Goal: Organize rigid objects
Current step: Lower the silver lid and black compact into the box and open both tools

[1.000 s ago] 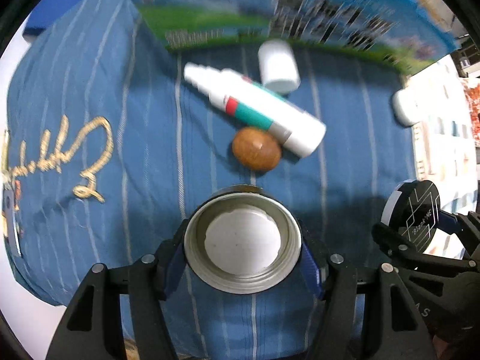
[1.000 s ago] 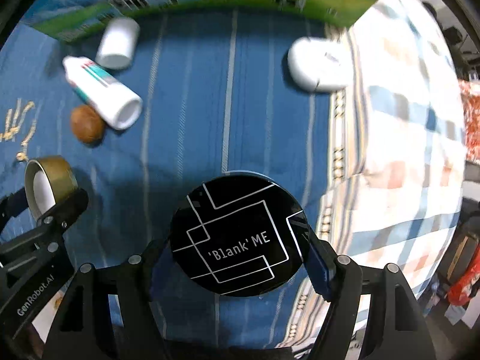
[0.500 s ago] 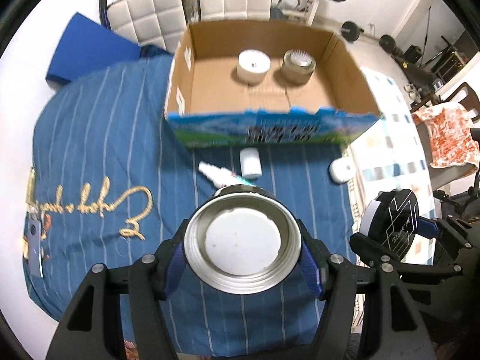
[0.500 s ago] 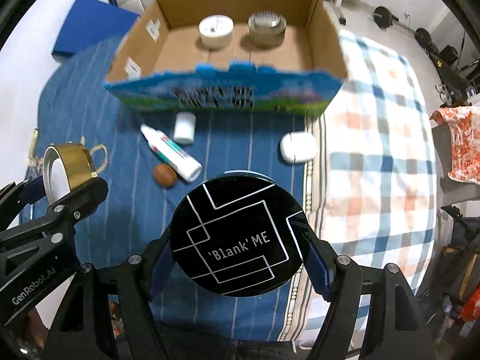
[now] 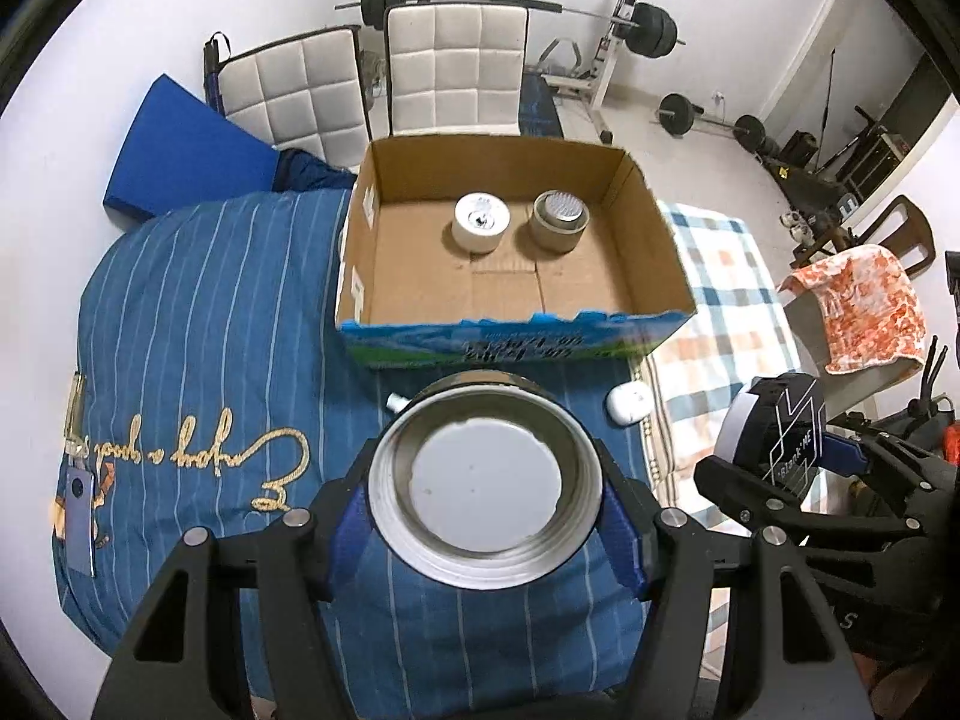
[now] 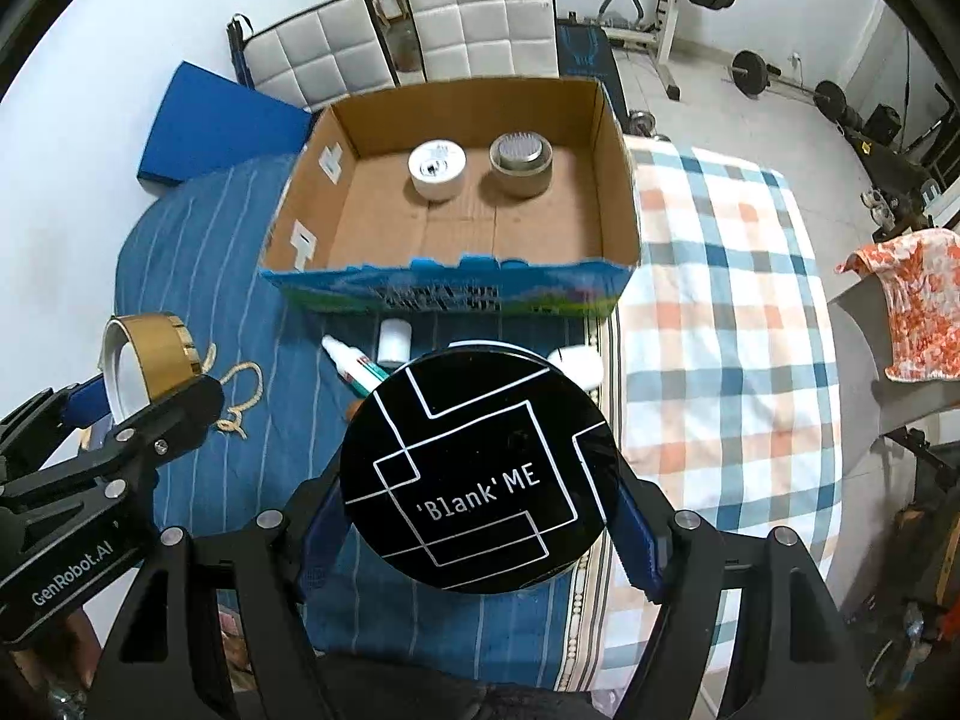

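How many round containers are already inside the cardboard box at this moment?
2. A white round container stands on the left of the cardboard box near its far wall, and a tan one with a silvery top stands beside it on the right. Nothing else appears inside.

Round black tin (image 6: 480,474) with white line pattern, gold-sided round lid (image 6: 157,354), navy white-striped cloth (image 5: 210,324), orange-blue checked cloth (image 6: 714,300)

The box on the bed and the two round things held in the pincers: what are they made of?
Box: corrugated cardboard, plain brown inside, glossy print outside. Gold lid in the left gripper: probably metal, with threaded shiny wall and white liner. Black round case in the right gripper: likely glossy plastic.
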Demonstrator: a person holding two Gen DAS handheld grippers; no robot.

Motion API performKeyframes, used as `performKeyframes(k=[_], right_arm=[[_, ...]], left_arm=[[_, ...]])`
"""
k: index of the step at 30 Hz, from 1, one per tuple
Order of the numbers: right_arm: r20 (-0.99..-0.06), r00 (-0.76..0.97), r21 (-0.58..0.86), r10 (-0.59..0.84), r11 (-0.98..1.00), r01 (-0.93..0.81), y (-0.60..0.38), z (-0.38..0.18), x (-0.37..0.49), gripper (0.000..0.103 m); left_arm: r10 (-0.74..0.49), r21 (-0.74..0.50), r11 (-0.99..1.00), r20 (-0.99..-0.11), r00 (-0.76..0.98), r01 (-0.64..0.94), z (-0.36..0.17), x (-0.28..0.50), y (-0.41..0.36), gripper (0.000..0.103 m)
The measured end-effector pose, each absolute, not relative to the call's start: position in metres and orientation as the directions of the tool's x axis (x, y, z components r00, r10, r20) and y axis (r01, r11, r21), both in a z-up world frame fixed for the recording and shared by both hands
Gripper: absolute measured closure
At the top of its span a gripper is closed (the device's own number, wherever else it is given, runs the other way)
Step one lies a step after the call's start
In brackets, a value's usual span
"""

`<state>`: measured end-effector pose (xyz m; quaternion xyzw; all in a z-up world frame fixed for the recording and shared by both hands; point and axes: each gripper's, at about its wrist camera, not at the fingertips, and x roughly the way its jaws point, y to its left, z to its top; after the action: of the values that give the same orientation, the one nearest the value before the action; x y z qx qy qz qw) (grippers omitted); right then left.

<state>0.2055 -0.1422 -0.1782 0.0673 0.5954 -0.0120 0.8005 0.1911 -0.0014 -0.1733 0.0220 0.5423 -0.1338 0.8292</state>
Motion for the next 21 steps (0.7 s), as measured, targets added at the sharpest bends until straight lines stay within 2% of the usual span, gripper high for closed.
performKeyframes(k=[12, 21], right_arm=[[-0.945, 0.313, 0.134, 0.094, 0.985, 0.110, -0.157, -0.169, 0.228, 0.026], [-0.942, 0.323, 0.140, 0.093, 0.982, 0.127, -0.170, -0.181, 0.308, 0.026]], left_arm=[[-0.239, -0.148, 0.955, -0.899, 0.367, 0.258, -0.167, 0.229, -0.007, 0.041], [-0.246, -0.164, 0.952, -0.913, 0.327, 0.258, -0.192, 0.319, -0.008, 0.041]])
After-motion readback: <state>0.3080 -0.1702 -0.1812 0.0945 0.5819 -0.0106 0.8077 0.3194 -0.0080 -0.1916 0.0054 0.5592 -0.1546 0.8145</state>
